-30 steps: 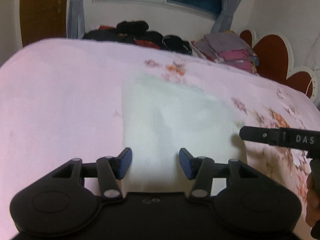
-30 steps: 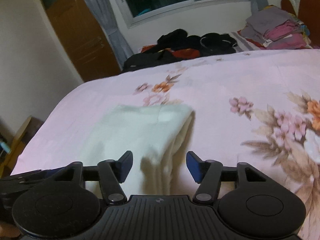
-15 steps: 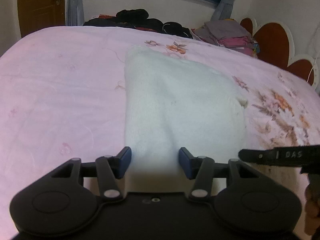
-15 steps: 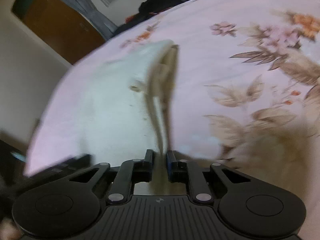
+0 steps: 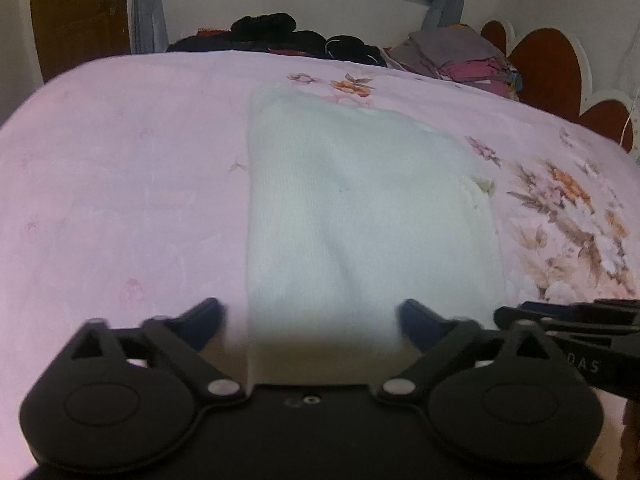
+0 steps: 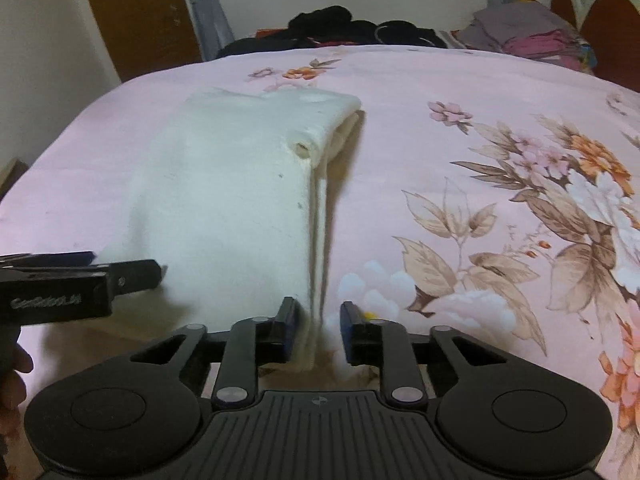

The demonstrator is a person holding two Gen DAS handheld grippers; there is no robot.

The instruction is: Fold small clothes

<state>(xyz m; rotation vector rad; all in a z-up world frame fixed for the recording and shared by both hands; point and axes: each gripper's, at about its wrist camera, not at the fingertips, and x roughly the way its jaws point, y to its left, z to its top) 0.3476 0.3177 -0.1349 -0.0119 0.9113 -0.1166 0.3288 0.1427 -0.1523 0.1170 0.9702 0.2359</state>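
A white knitted garment lies folded flat on the pink floral bedsheet. My left gripper hovers over its near edge with the jaws opening wide, the blurred pads clear of the cloth and holding nothing. In the right wrist view the garment shows its layered right edge. My right gripper straddles that edge low down with its jaws opening; the cloth rests against the left pad and a gap shows beside the right pad. A finger of the left gripper reaches in from the left.
Dark clothes and a stack of folded clothes lie along the bed's far side. A red scalloped headboard stands at the right, a wooden door at the left. Bare sheet lies on both sides of the garment.
The left jaws have spread from half-open to wide. The right jaws, shut on the garment's raised edge half a second ago, have parted, and the garment now lies flat.
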